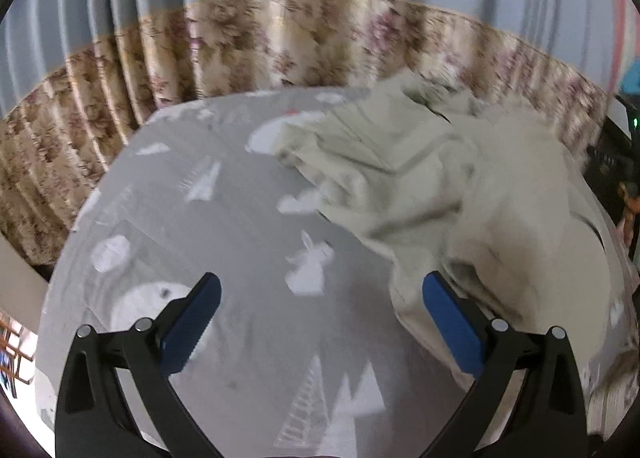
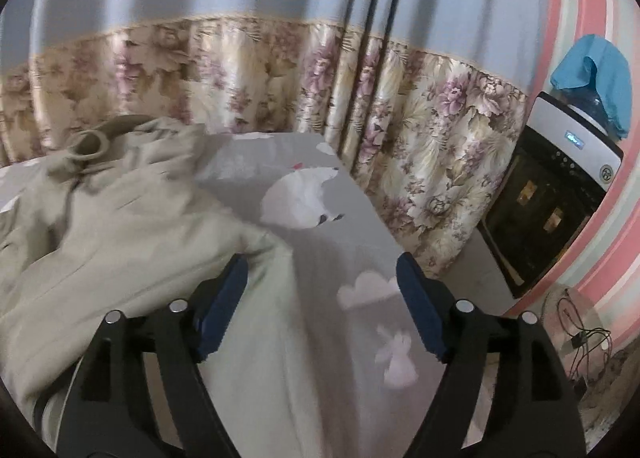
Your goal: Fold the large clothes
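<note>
A large beige garment (image 1: 460,185) lies crumpled on a table covered by a grey cloth with white animal prints (image 1: 224,225). In the left wrist view it fills the right half, and my left gripper (image 1: 322,290) is open and empty just left of its near edge. In the right wrist view the garment (image 2: 120,225) lies at the left, with a collar or cuff opening at the far left. My right gripper (image 2: 322,270) is open and empty over the garment's right edge; its left finger (image 2: 224,298) is over the fabric.
A floral and blue curtain (image 2: 280,57) hangs behind the table. A water dispenser (image 2: 560,185) with a blue-covered bottle stands at the right by a pink striped wall. Cables (image 2: 584,334) lie on a small surface below it. The table's right edge (image 2: 384,225) runs near the curtain.
</note>
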Motion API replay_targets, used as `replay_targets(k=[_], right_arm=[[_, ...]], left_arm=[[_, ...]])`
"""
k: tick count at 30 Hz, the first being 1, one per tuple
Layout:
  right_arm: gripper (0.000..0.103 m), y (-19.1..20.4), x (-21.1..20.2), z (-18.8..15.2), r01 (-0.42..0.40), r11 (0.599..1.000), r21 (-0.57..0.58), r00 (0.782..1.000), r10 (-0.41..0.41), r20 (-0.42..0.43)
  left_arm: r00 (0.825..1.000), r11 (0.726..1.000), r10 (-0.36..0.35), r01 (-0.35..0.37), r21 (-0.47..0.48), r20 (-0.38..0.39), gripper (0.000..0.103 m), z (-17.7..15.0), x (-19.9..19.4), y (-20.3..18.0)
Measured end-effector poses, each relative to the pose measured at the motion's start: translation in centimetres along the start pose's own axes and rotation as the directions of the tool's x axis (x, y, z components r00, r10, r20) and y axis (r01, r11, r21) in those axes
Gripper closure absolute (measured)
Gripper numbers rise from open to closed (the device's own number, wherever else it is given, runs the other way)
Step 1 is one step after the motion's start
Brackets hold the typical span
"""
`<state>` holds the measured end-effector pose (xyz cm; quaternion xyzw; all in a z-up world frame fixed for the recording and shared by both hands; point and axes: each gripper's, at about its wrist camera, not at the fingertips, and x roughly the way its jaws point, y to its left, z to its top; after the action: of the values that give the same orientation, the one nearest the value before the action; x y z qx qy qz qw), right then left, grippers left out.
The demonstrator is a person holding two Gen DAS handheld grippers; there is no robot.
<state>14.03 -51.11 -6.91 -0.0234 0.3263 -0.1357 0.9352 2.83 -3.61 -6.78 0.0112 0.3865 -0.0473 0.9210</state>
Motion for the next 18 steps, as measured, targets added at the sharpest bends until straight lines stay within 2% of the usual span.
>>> replay_targets(k=[4, 6, 10, 15, 18], right_arm=[[0.020, 0.2, -3.4, -2.2, -0.047, 0.999, -0.014, 0.999, 0.047, -0.001], [0.019, 0.7, -5.1, -3.4, -0.106, 0.994, -0.007, 0.994, 0.106, -0.002], [0.012, 2.5, -8.0, -4.4, -0.169, 0.985, -0.030, 0.985, 0.170, 0.022], [0.011, 5.3, -9.6, -3.9, -0.241, 0.969, -0.054, 0.970, 0.243, 0.033], [0.009, 7.4, -10.0, -3.5, -0.299, 0.951, -0.073, 0.953, 0.302, 0.030]], left_arm=[[1.000, 0.999, -0.025, 0.025, 0.021, -0.017, 0.002, -1.6, 0.3, -1.2], [0.999, 1.000, -0.027, 0.027, 0.013, -0.017, 0.002, -1.7, 0.5, -1.2], [1.000, 0.999, -0.018, 0.017, 0.038, 0.022, 0.002, 0.0, 0.9, -1.5], [0.996, 0.985, -0.010, -0.005, 0.174, 0.086, 0.002, 3.6, 2.6, -3.7], [0.997, 0.977, -0.031, 0.014, 0.215, 0.076, 0.002, 4.9, 4.9, -4.8]])
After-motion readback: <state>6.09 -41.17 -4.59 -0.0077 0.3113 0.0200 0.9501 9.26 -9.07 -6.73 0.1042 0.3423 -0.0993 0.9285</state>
